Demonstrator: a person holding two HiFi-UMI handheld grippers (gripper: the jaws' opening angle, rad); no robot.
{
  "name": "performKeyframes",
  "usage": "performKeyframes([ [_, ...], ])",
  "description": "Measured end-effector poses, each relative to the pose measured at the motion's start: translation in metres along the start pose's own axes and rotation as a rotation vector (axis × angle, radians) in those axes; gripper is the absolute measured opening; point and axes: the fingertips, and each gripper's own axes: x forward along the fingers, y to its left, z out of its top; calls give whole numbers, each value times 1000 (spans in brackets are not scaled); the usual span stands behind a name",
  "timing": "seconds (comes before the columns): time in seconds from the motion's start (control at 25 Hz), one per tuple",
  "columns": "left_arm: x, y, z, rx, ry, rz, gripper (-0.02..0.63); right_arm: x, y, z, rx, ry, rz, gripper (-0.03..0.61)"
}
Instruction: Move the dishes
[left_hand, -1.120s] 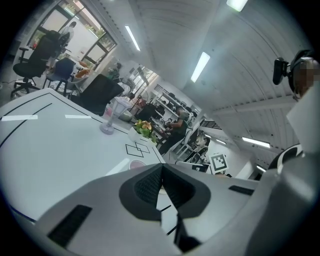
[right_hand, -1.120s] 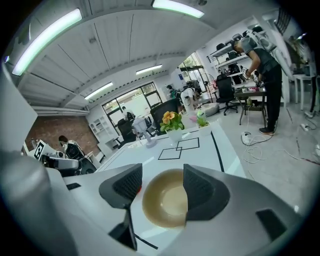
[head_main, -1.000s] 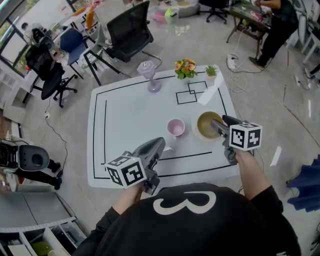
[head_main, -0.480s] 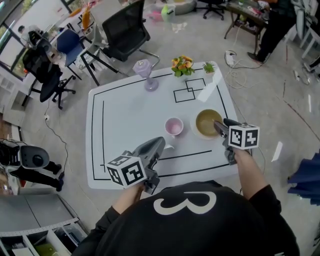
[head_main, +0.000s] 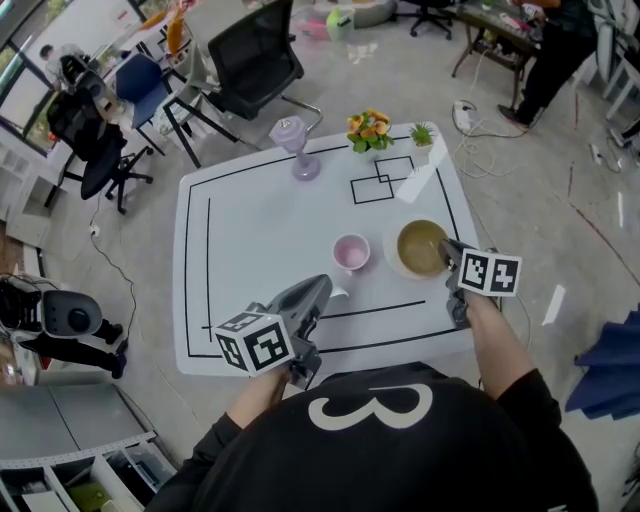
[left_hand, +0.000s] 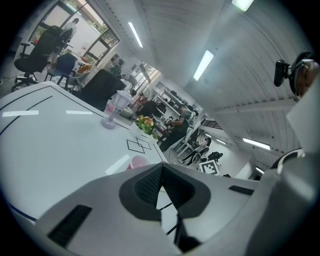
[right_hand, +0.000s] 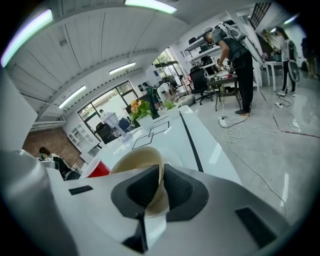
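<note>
In the head view the right gripper (head_main: 447, 252) covers the near rim of the bowl (head_main: 417, 245), and the person's torso (head_main: 370, 440) hides part of the near edge of the table (head_main: 250, 230), while in the left gripper view the left gripper (left_hand: 161, 172) leaves only the top of the pink cup (left_hand: 139, 161) showing.

**Your white table and its load**

You face a white table (head_main: 250, 240) marked with a black border line (head_main: 209, 260) and two overlapping black squares (head_main: 382, 182). Near its far edge stand a purple goblet (head_main: 297, 150), a pot of flowers (head_main: 370, 130) and a small green plant (head_main: 423, 136). Closer to you, a pink cup (head_main: 350, 253) stands just beside a tan bowl (head_main: 420, 248), not touching it
</note>
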Motion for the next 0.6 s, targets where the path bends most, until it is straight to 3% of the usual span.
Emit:
performKeyframes([
  [0.32, -3, 2, -5, -19, -9, 11, 3, -8, 0, 5, 33, -33, 15, 31],
  [0.6, -9, -6, -9, -14, -10, 4, 3, -26, 31, 5, 9, -49, 95, 29],
])
